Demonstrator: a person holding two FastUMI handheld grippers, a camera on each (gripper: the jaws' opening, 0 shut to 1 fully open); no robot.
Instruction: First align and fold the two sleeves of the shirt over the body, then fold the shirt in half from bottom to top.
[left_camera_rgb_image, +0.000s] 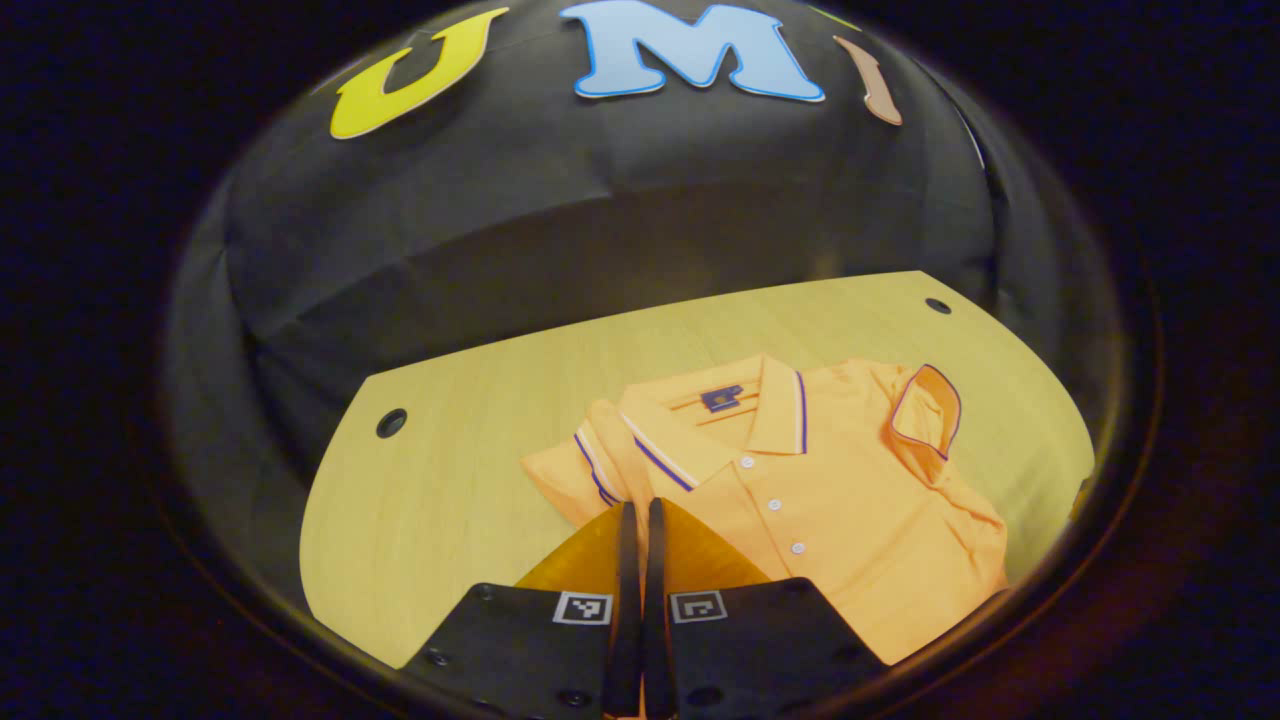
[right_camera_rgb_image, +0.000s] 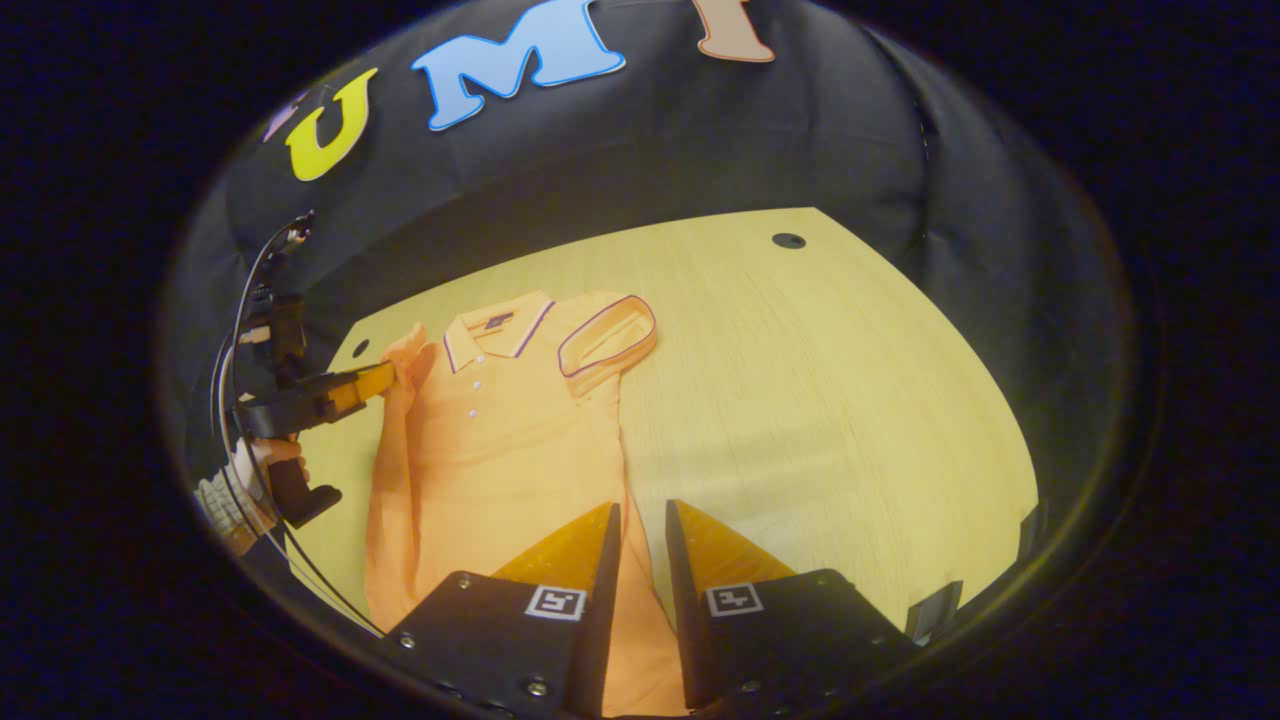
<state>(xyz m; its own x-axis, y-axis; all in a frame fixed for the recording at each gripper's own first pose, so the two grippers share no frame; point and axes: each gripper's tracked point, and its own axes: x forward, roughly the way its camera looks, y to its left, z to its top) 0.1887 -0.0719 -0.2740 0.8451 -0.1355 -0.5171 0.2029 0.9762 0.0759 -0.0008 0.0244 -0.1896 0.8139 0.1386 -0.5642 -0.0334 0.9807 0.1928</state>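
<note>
An orange polo shirt (left_camera_rgb_image: 850, 500) lies face up on the wooden table (left_camera_rgb_image: 450, 480), collar toward the far wall. In the left gripper view its left sleeve (left_camera_rgb_image: 590, 470) is bunched up right at the tips of my left gripper (left_camera_rgb_image: 640, 508), whose fingers stand almost together. The right gripper view shows that left gripper (right_camera_rgb_image: 385, 378) pinching the raised sleeve (right_camera_rgb_image: 410, 352). The other sleeve (right_camera_rgb_image: 605, 340) lies turned in by the collar. My right gripper (right_camera_rgb_image: 640, 508) is open, its fingers straddling the lower right side edge of the shirt (right_camera_rgb_image: 500, 450).
A hand (right_camera_rgb_image: 265, 455) holds the left gripper, with cables running up from it. The table (right_camera_rgb_image: 800, 400) has round cable holes (right_camera_rgb_image: 788, 240) near its far corners. Bare wood stretches to the right of the shirt. Black cloth walls the booth behind.
</note>
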